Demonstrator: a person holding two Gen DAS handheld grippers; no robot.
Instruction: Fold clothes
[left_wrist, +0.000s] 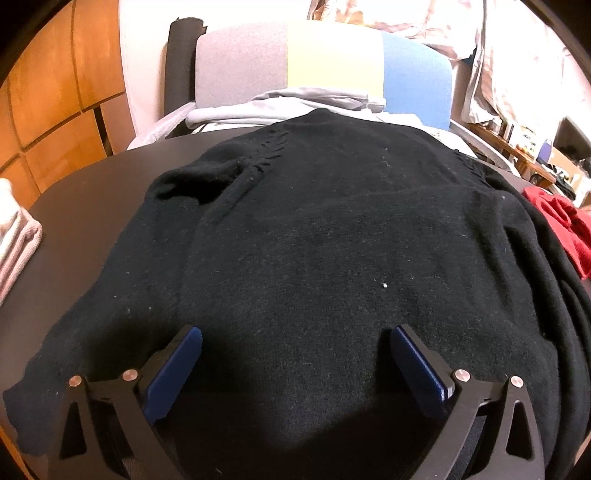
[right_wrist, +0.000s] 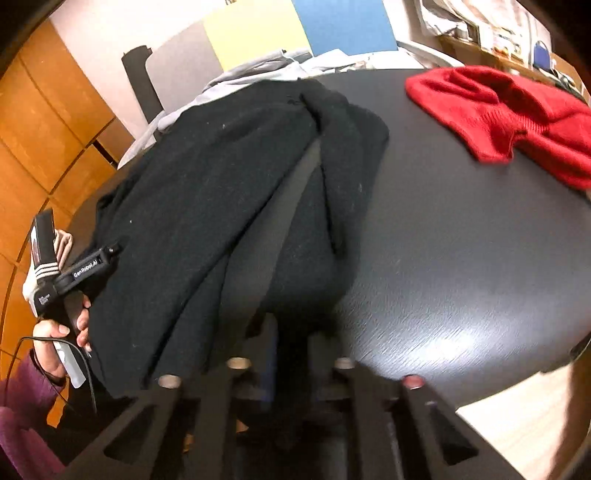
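Note:
A black sweater (left_wrist: 314, 229) lies spread over the dark round table (left_wrist: 85, 192), with one sleeve trailing toward the near left. My left gripper (left_wrist: 295, 339) hovers just over its near part, blue pads (left_wrist: 173, 373) far apart and nothing between them. In the right wrist view the sweater (right_wrist: 207, 206) is drawn into long folds that run down into my right gripper (right_wrist: 291, 354). Its dark fingers stand close together, shut on the sweater's near right edge. That view is blurred.
A red garment (right_wrist: 509, 118) lies on the table (right_wrist: 461, 240) at the far right. Folded pale striped clothes (left_wrist: 14, 240) sit at the left edge. A grey garment (left_wrist: 295, 103) and a grey, yellow and blue panel (left_wrist: 332, 55) lie beyond. A hand (right_wrist: 70, 328) holds the left device.

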